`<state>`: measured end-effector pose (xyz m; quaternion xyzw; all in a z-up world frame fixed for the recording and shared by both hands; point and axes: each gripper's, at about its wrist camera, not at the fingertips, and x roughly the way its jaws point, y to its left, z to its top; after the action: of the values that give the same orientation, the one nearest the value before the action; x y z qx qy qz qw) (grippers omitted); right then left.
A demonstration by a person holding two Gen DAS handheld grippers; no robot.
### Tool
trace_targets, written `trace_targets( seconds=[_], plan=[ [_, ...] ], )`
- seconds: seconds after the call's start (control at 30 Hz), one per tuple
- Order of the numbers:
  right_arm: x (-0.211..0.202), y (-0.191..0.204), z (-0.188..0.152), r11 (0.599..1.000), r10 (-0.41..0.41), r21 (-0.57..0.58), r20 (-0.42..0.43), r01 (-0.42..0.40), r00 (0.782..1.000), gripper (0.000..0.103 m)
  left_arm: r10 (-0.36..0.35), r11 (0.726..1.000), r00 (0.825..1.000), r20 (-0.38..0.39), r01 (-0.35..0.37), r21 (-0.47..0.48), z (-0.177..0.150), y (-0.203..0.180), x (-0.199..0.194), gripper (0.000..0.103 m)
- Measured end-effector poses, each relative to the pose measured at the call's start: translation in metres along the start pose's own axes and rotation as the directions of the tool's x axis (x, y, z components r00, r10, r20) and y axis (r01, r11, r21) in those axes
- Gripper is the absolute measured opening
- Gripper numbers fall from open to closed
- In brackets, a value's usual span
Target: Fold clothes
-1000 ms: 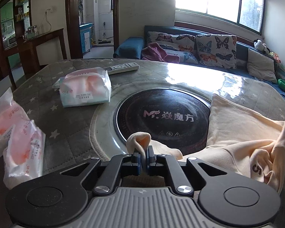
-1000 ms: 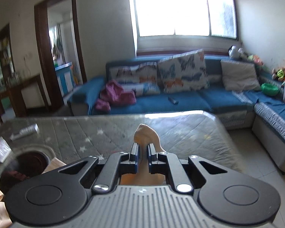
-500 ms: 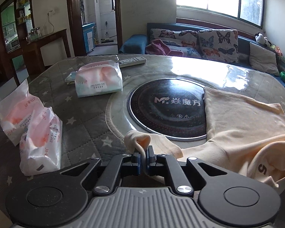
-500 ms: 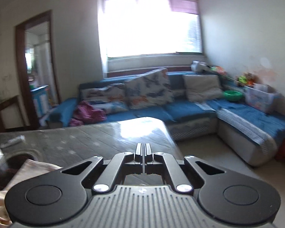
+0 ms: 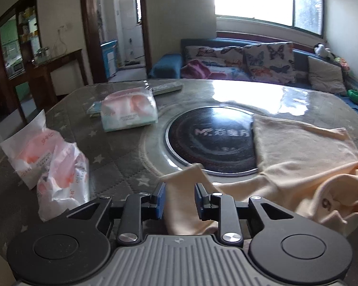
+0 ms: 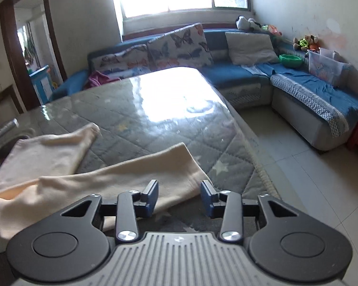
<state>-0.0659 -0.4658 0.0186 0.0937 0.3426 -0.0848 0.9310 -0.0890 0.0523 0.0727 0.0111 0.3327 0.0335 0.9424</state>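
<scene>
A cream sweatshirt (image 5: 303,157) lies spread on the table, partly over the black round hob (image 5: 210,140). One sleeve end (image 5: 186,190) lies between the open jaws of my left gripper (image 5: 179,199), loose on the table. In the right wrist view the other sleeve (image 6: 140,174) lies flat across the table with its cuff between the open jaws of my right gripper (image 6: 179,196). The body of the sweatshirt (image 6: 43,150) shows at the left of that view.
Several tissue packs sit at the left: one (image 5: 128,110) behind the hob, two (image 5: 47,162) near the left edge. A remote (image 5: 167,88) lies at the back. The table's right edge (image 6: 248,147) drops to the tiled floor; a blue sofa (image 6: 298,90) stands beyond.
Both grippers have opened and let go of the sleeve ends, which now lie on the table. Both grippers have dropped lower and drawn back toward the table's near edge.
</scene>
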Motion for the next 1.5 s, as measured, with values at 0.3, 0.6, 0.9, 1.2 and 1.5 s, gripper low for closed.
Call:
trace_targets(
  seconds=[0.3,0.6,0.9,1.2,1.5],
  plan=[
    [0.014,0.003,-0.008,0.998,-0.037,-0.04,0.023,0.038,0.999,0.012,-0.293,0.944,0.956,-0.025,0.293,0.151,-0.013,-0.069,-0.004,0.029],
    [-0.028,0.007,-0.02,0.989,-0.095,-0.107,0.095,0.105,0.991,0.006,-0.417,0.867,0.905,-0.085,0.424,0.262,-0.015,-0.121,0.013,0.029],
    [-0.047,0.005,-0.024,0.979,-0.135,-0.14,0.078,0.145,0.988,0.017,-0.41,0.866,0.902,-0.136,0.431,0.254,-0.026,-0.121,0.024,0.029],
    [-0.069,0.042,-0.008,0.975,0.035,-0.223,0.088,-0.014,0.996,0.037,-0.458,0.843,0.882,-0.11,0.471,0.26,-0.03,-0.113,0.007,0.007],
    [-0.076,0.146,-0.004,0.801,0.436,-0.407,-0.103,-0.438,0.894,0.037,-0.51,0.803,0.855,-0.095,0.513,0.303,-0.04,-0.094,-0.024,0.007]
  ],
)
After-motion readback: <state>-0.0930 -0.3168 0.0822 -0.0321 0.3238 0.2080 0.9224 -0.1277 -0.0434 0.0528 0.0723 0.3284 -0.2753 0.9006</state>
